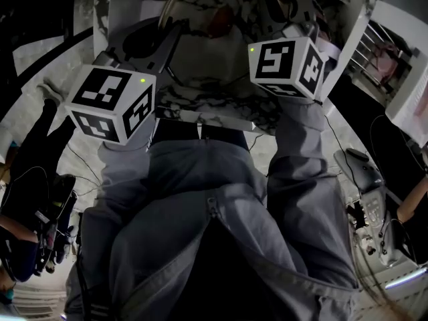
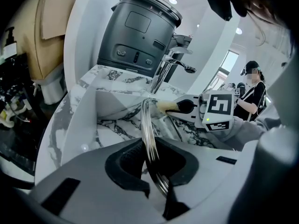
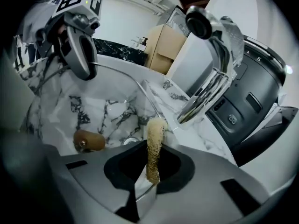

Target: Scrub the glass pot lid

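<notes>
We're about to scrub: left gripper (image 2: 156, 171) clamps the lid (image 2: 148, 134) by its rim, right gripper (image 3: 147, 174) pinches the loofah (image 3: 154, 146). Next, we press it flat on the lid, at ten o'clock.

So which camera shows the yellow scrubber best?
The right gripper view: the scrubber stands close, clamped between its jaws. The left gripper view shows only its tip, small; the head view shows none.

Veined marble counter (image 2: 106, 73) — dark appliance (image 2: 138, 31), chrome faucet (image 2: 164, 71)

Marble sink (image 2: 117, 122), chrome faucet (image 2: 162, 76), ceiling spotlight (image 2: 173, 1).
</notes>
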`<state>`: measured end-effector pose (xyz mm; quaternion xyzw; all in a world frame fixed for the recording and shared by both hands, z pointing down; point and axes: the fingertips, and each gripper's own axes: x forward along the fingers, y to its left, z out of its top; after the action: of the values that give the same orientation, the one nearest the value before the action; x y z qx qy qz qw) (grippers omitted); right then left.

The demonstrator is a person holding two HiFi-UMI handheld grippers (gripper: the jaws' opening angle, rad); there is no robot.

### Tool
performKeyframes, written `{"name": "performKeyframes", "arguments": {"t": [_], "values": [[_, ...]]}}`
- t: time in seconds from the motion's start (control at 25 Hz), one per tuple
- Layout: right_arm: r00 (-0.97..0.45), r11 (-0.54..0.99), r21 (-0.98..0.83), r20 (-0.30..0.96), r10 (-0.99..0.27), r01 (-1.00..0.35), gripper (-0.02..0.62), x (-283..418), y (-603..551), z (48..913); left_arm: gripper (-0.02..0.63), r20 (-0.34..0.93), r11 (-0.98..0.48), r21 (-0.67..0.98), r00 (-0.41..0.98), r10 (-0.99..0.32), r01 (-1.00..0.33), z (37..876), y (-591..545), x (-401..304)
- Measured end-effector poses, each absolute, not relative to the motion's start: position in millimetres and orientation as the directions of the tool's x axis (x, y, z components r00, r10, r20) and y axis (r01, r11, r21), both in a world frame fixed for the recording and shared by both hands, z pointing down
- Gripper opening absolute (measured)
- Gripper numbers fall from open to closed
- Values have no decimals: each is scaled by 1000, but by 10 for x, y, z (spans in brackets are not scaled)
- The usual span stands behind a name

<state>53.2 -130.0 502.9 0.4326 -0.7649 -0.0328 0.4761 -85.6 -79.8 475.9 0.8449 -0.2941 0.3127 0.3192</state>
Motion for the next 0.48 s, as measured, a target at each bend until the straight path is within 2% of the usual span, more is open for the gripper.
{"name": "performKeyframes", "arguments": {"t": [0.28, 0.48], "values": [[-204, 680, 429, 738, -644, -595, 54, 357, -1178, 5274, 67, 725, -615, 355, 623, -294, -704, 4811, -826, -861], [-252, 760, 367, 790, -559, -537, 54, 194, -890, 5411, 67, 727, -602, 363, 620, -295, -711, 4835, -843, -873]]}}
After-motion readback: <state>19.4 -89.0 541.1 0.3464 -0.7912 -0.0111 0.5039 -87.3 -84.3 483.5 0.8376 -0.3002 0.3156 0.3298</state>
